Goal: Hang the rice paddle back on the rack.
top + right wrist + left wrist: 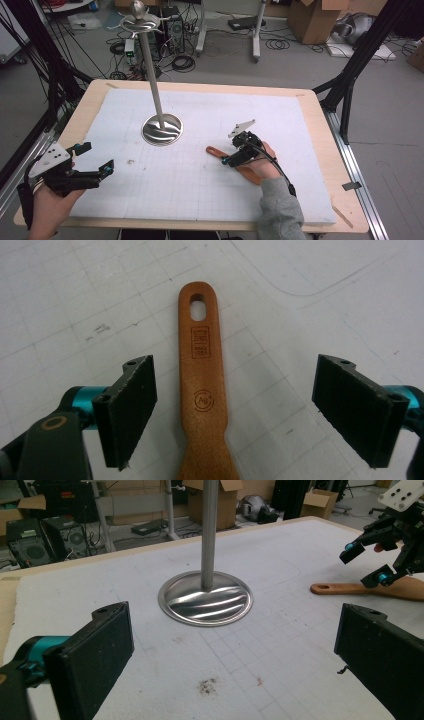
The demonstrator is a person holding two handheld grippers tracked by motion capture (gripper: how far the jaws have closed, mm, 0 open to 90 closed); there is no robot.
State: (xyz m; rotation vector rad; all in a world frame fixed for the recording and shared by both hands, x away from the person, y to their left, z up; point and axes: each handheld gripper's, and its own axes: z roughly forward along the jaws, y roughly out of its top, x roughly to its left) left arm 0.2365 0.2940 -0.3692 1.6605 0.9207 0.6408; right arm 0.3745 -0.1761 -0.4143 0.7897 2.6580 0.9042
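Covering most of the wooden table (pixel 320 150) is a white gridded foam mat (pixel 200 190), with a metal stand (pixel 161 129) on it left of centre: round dished base, tall pole rising up and ending in hooks at the top. Wooden spatula (pixel 215 150) lies flat on the mat right of the stand, well apart from it, hole end of the handle pointing toward the stand, blade end under the person's right hand. Right gripper (pixel 231 159) sits low over the handle, jaws spread wide, one on each side, not touching the wood yet; handle centred between them in the right gripper view. Left gripper (pixel 99 157) hovers near the left mat edge, jaws also spread, holding nothing. Step looks like the pre-grasp on the spatula. Next move likely calls for lowering a bit and closing on the handle, then a lift, maybe toward the stand hooks.
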